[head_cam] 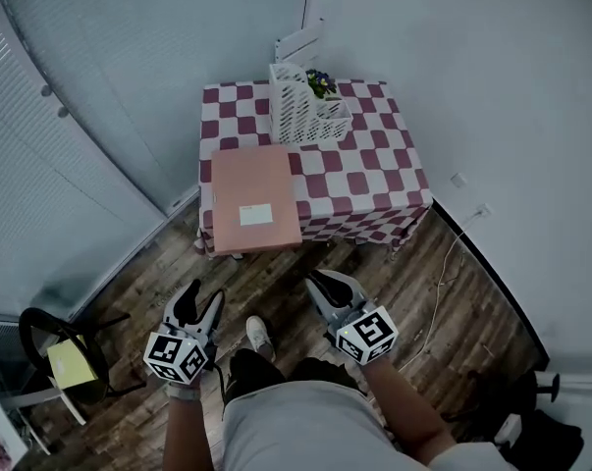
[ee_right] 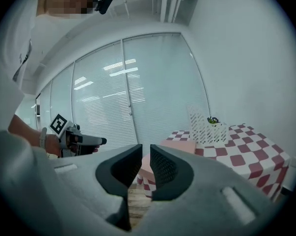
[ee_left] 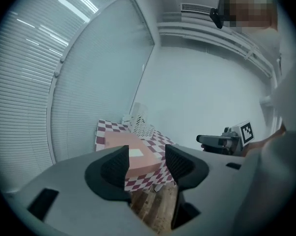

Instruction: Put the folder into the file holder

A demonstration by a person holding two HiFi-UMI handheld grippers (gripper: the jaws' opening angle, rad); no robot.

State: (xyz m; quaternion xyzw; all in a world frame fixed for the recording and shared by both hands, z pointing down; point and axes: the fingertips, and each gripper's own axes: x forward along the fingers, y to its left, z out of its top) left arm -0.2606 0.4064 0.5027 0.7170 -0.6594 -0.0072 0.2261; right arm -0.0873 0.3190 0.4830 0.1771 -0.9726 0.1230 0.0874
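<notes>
A pink folder with a white label lies flat on the near left part of the checkered table, overhanging its front edge. A white slotted file holder stands at the table's back. Both grippers hang over the wooden floor, well short of the table. My left gripper is shut and empty, with a small gap between its pads. My right gripper is shut, pads almost touching, nothing in it. The left gripper view has the folder and holder ahead. The right gripper view shows the folder and holder.
A small potted plant sits behind the file holder. A black chair with a yellow pad stands at the left by the window blinds. A white cable runs along the floor at the right wall. My shoe is between the grippers.
</notes>
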